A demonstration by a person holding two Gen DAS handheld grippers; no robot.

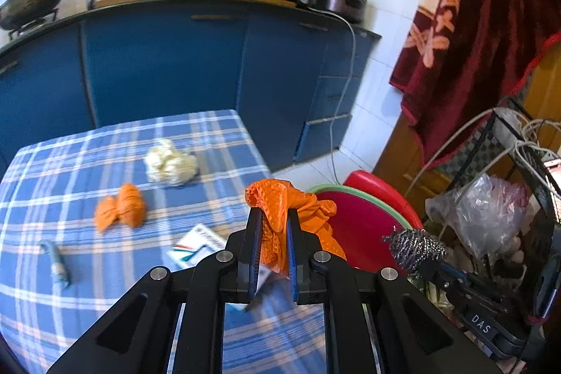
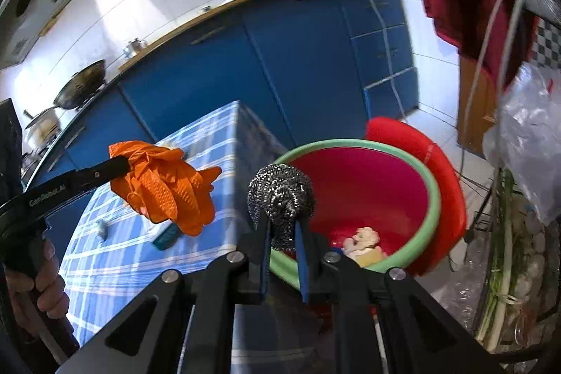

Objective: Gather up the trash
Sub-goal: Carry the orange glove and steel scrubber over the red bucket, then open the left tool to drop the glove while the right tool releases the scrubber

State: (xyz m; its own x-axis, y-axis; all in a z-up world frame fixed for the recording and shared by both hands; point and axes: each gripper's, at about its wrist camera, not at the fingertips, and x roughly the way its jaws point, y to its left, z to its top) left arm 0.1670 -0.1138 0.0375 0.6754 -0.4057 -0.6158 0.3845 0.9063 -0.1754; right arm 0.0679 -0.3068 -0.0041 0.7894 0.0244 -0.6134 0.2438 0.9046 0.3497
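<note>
- The table (image 1: 115, 272), under its blue checked cloth, ends at a right edge just beside the red basin (image 2: 434, 195) with the green rim; one basin takes the trash, a second red tub sits nested behind it, and you carry both loads toward them.
- Your left gripper (image 1: 274, 247) is clamped on one orange glove (image 1: 280, 198), which hangs crumpled over the table's right edge; bring it fully past the green rim before you let go, because the loose fingers could catch and drape there.
- Your right gripper (image 2: 283, 246) is clenched on one steel wool scourer (image 2: 280, 191), poised at the basin's near rim; move it inward over the red floor, then release, so it falls in rather than rolling off the lip.
- Left on the cloth, counted: one crumpled white wad (image 1: 170, 162) toward the far edge, one orange bundle (image 1: 121, 207) mid-table, one small printed packet (image 1: 198, 246) near the right edge, one small bluish tube-like item (image 1: 56, 263) toward the left edge.
- In the basin, one pale crumpled scrap (image 2: 364, 239) is plain; other pieces beside it are too hidden to count.
</note>
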